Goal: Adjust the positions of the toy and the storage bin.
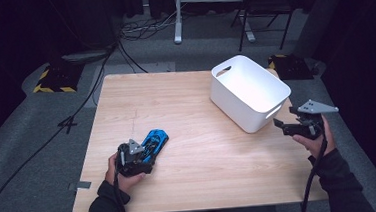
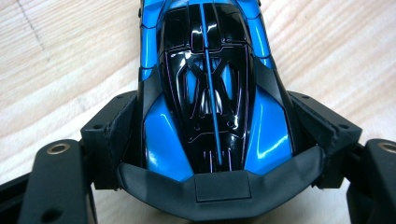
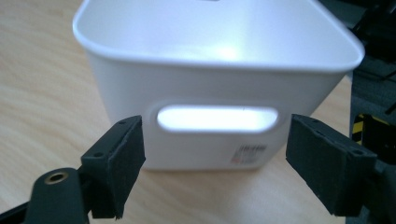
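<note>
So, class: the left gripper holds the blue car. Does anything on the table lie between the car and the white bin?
Nothing visible does. The car, clamped in the left gripper, and the bin are separated by bare table; the right gripper hangs at the bin's far side, open.

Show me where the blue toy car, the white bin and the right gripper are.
blue toy car (image 2: 210, 88), left gripper view, on its black roof.
white bin (image 1: 248, 94), high view, on its front wall.
right gripper (image 3: 215, 170), right gripper view, midway between its open jaws.

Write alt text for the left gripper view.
A glossy blue and black toy car is clamped at its sides between the left tongs, seen from above. It points away across a pale wooden table.
</note>
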Demonstrator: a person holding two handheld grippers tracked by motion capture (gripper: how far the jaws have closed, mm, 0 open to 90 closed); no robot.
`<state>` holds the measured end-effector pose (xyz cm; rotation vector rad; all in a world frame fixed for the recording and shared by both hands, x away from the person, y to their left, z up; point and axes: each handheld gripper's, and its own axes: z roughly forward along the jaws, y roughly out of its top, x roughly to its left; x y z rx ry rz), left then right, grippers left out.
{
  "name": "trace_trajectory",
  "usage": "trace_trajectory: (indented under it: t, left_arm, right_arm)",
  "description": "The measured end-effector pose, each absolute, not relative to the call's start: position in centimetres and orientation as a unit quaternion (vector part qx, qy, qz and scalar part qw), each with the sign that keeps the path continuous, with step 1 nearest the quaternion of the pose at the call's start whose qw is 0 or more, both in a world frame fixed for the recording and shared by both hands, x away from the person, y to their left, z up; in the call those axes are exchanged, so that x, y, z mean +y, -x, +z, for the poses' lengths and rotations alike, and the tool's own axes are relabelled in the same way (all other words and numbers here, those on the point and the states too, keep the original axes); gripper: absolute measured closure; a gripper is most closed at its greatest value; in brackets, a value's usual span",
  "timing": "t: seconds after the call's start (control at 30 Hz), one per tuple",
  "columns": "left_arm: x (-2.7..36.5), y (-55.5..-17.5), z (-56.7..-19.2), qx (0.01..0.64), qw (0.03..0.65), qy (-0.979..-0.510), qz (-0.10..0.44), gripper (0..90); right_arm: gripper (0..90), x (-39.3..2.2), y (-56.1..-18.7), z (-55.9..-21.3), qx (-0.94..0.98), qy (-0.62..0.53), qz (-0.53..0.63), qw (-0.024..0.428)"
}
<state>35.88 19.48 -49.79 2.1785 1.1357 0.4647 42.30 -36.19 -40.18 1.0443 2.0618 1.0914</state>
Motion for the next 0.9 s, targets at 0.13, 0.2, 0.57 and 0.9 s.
trace_trajectory:
  t: [0.13,0.2,0.57,0.9]
  left_arm:
    - [20.0,-35.3,-49.8,0.428,0.317,-0.828,0.177,24.0]
    - [20.3,-35.0,-49.9,0.427,0.319,-0.828,0.175,24.0]
    - [20.7,-34.5,-50.1,0.424,0.331,-0.824,0.181,23.9]
    - [20.7,-34.6,-50.1,0.421,0.331,-0.824,0.183,23.9]
  right_arm:
    - [20.3,-35.7,-43.1,-38.3,0.764,-0.390,0.415,0.303]
    - [20.5,-35.3,-43.5,-37.7,0.761,-0.388,0.420,0.305]
    - [20.2,-34.7,-46.9,-38.1,0.744,-0.437,0.402,0.306]
    - [20.1,-36.4,-49.4,-37.3,0.724,-0.468,0.394,0.319]
